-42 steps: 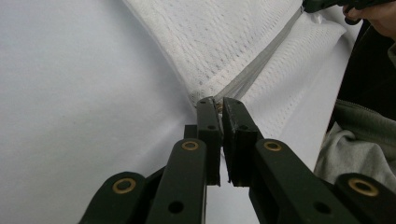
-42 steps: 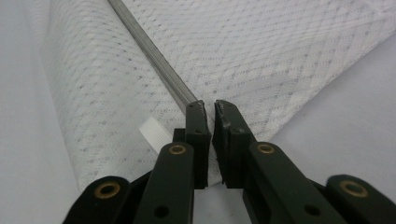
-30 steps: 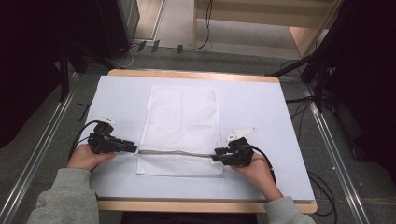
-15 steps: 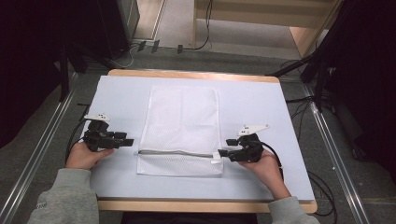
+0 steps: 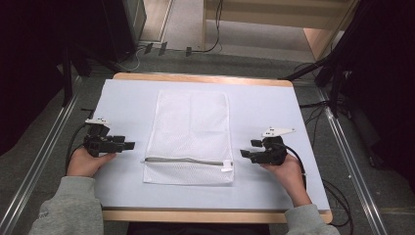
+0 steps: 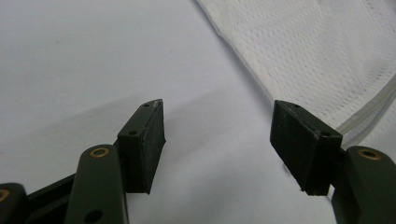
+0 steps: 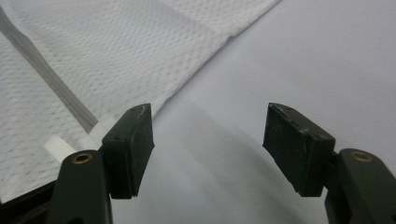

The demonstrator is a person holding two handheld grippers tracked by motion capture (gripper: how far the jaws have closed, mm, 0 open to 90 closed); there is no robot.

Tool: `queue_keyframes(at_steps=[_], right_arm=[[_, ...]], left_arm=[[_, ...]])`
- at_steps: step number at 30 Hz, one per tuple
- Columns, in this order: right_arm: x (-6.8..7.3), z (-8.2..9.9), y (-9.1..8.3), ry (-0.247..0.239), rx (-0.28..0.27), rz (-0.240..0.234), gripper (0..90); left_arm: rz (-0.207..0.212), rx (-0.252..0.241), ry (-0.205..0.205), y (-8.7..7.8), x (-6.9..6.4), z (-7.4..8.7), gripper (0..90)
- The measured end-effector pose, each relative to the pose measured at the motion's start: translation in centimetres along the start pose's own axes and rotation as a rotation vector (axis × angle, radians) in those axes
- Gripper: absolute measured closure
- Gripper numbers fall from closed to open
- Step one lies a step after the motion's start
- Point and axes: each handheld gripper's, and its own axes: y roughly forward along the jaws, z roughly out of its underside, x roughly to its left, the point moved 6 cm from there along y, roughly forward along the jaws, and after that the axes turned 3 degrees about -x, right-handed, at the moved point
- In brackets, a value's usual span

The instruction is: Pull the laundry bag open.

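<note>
A white mesh laundry bag [image 5: 192, 132] lies flat in the middle of the pale table cover [image 5: 274, 107]. Its grey zipper [image 5: 188, 160] runs across near the front end, with a white pull tab [image 5: 226, 165] at the right. My left gripper [image 5: 131, 145] rests a short way left of the bag, open. Its jaws have just been opening and nothing is between them [image 6: 219, 135]; the bag's edge [image 6: 327, 51] lies beyond. My right gripper [image 5: 248, 148] sits just right of the bag, also freshly opened and empty [image 7: 210, 140], with the zipper [image 7: 51, 79] and tab [image 7: 58, 148] to its left.
The cover lies on a wooden table whose edge [image 5: 205, 215] shows at the front and back. Cables [image 5: 73, 142] trail from both grippers over the table's sides. Metal rails [image 5: 44, 152] run along the floor on both sides, and dark equipment [image 5: 372, 58] stands at the back right.
Both grippers have let go of the bag's side edges at the zipper ends, opened wide and drawn outward, the right one farther. The bag lies still.
</note>
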Motion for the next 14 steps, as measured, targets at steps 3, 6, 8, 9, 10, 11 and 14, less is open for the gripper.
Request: queue_keyframes(at_steps=[3,6,8,9,10,11,14], right_arm=[[-0.6,0.1,-0.1,0.002,-0.004,0.023,32.9],[-1.1,0.3,-0.1,0.007,-0.007,0.045,31.3],[-1.5,0.4,-0.1,0.009,-0.003,0.06,30.6],[-1.6,0.5,-0.1,0.016,-0.002,0.07,29.6],[-1.7,0.5,-0.1,0.017,-0.003,0.079,29.2],[-1.9,0.6,-0.1,0.015,-0.004,0.09,29.1],[-2.2,0.7,0.0,0.005,-0.004,0.112,26.5]], left_arm=[[-0.019,-0.001,0.006,0.0,0.3,0.1,33.6],[-0.024,-0.008,0.002,0.0,0.6,0.1,30.7],[-0.03,-0.004,0.007,0.1,0.7,0.1,29.5],[-0.032,-0.003,0.007,0.1,0.7,0.1,29.1],[-0.039,-0.008,0.005,0.1,0.7,0.1,28.8],[-0.047,-0.006,0.009,0.2,0.8,0.1,28.6],[-0.063,-0.001,0.014,0.3,0.9,0.2,27.9]])
